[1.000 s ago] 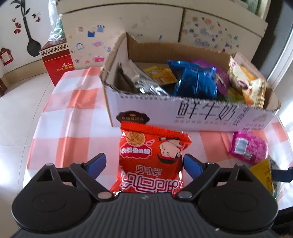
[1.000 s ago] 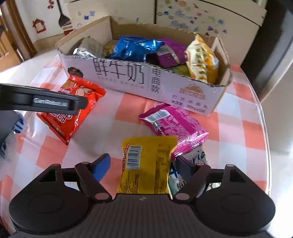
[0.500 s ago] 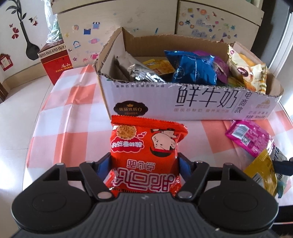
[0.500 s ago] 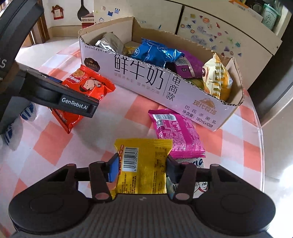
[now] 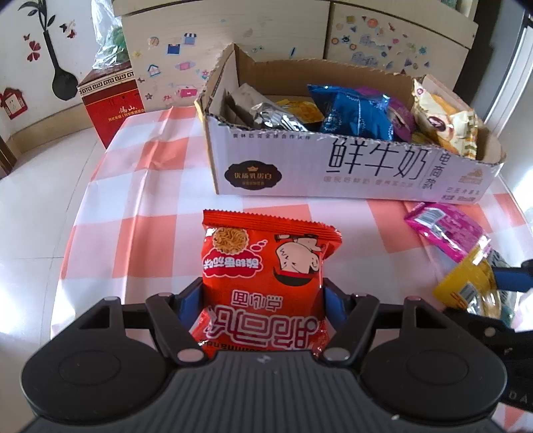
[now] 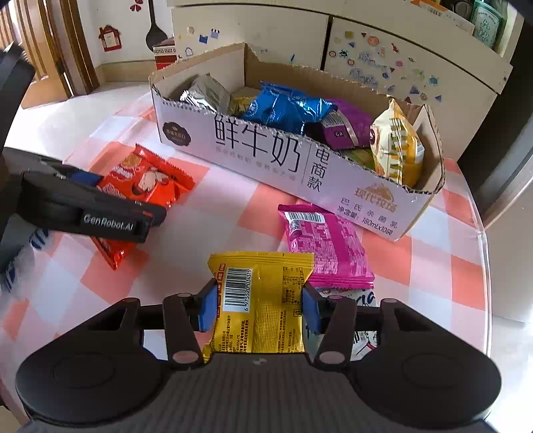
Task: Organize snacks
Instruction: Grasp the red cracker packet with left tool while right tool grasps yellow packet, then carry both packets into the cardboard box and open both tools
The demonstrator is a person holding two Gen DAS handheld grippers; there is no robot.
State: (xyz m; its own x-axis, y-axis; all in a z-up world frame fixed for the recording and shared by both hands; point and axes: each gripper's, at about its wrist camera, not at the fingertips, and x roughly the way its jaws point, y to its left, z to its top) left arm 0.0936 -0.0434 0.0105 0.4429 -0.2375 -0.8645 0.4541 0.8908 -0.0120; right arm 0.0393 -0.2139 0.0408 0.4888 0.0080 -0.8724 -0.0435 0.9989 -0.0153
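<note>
I am working in a home, most likely a dining corner or family room. My worktop is a round table under an orange-and-white checked cloth with a clear cover. Behind it stands a pale cabinet whose doors are dotted with children's stickers. The wall carries a black spoon decal, red flower decals and a little red house sticker around a socket. A red gift box sits on the pale tiled floor, and wooden door frames line one side.
</note>
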